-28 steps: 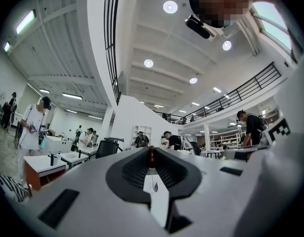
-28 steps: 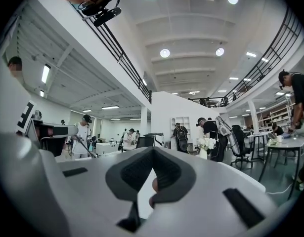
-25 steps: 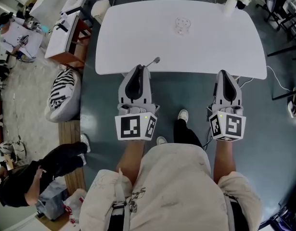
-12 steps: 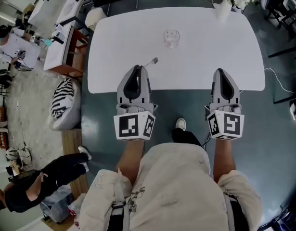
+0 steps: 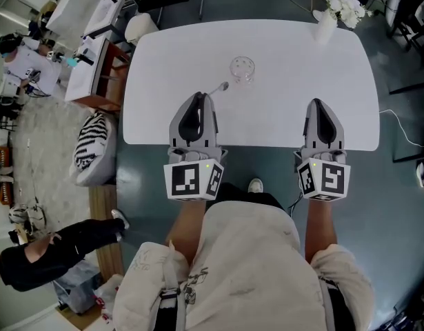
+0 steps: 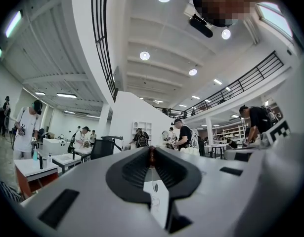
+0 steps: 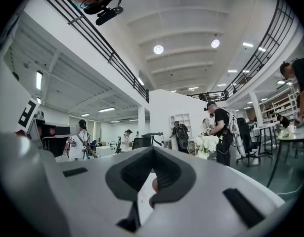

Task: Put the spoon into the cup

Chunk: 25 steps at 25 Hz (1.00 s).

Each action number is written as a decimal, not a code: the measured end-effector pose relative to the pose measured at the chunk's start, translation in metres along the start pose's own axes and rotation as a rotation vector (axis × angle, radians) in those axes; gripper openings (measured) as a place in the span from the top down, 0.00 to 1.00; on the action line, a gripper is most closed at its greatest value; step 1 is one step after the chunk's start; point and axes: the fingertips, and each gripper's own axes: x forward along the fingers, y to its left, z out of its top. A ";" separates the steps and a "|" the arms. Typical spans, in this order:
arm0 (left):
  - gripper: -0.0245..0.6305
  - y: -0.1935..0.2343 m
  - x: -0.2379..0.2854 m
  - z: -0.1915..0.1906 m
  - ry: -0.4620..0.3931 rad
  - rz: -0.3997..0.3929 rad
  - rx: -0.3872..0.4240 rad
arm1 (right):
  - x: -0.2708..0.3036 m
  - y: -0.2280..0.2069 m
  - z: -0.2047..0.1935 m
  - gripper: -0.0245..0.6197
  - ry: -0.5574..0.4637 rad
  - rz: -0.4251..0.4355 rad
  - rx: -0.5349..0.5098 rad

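- Your left gripper (image 5: 202,96) is clenched on the handle of the spoon (image 5: 218,89). The spoon's bowl juts out toward 1 o'clock over the table (image 5: 294,61).
- You have closed in since a second ago. The cup (image 5: 242,69) was then far up the table. It now stands just beyond the spoon's bowl, at its 1 o'clock, near but not touching.
- Both grippers sat at the table's near edge a second ago and now reach over it. The hold on the spoon looks unchanged.
- Your right gripper (image 5: 318,103), at 3 o'clock of the left, is pinched together on nothing and well apart from the cup.
- As I read it, the approach is nearly done. What remains is to bring the bowl above the rim, tip it down and let go. The clear cup looks light, so a nudge could slide or topple it.
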 end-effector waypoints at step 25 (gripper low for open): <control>0.91 0.044 0.155 -0.129 0.224 -0.125 -0.148 | 0.137 -0.015 -0.087 0.98 0.200 -0.080 0.012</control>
